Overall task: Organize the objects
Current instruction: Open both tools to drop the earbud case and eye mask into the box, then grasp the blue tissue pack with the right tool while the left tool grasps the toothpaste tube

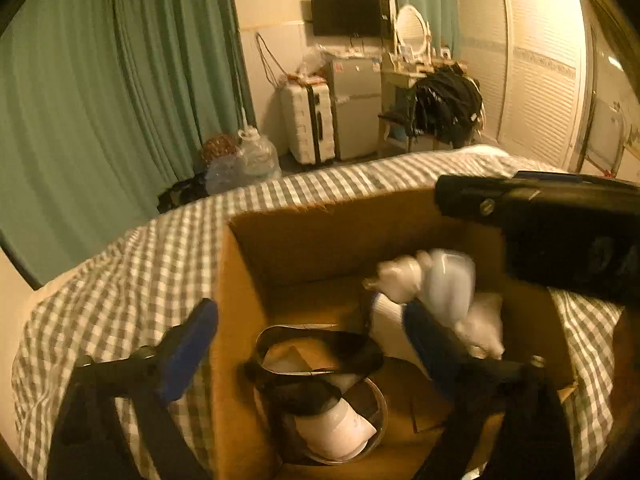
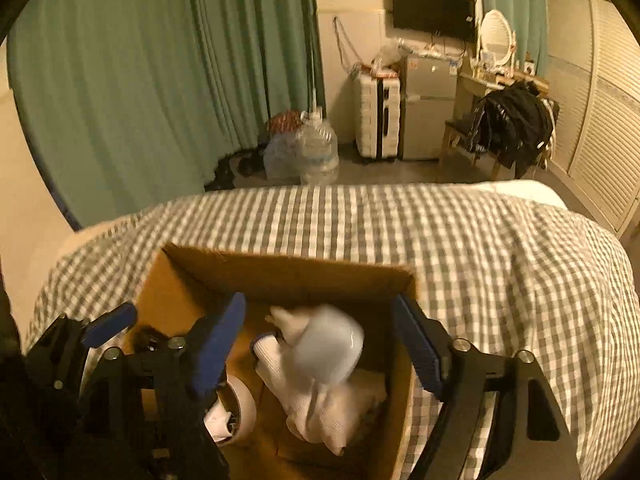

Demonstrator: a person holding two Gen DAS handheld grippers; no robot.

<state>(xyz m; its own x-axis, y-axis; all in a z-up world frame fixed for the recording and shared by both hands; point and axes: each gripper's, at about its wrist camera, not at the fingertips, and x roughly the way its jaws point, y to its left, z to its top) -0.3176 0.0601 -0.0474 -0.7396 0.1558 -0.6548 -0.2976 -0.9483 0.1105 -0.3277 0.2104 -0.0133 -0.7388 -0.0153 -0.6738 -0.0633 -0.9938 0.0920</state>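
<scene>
Here we hold both grippers over the cardboard box (image 2: 288, 276) at lower centre, right gripper (image 2: 320, 344) jaws spread around a blurred pale object (image 2: 332, 344), left gripper (image 1: 312, 332) jaws spread, checked bedspread (image 2: 460, 248) beneath.

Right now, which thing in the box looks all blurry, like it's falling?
The pale blue bottle, blurred between the right gripper's open fingers above the white sock. The roll of tape looks sharp and still.

Bedroom under warm light.
Green curtains (image 2: 160, 80), wall TV (image 2: 434, 10), suitcase (image 2: 378, 116), fridge (image 2: 428, 108), louvred wardrobe (image 1: 536, 68), checked bed (image 2: 440, 248).
</scene>
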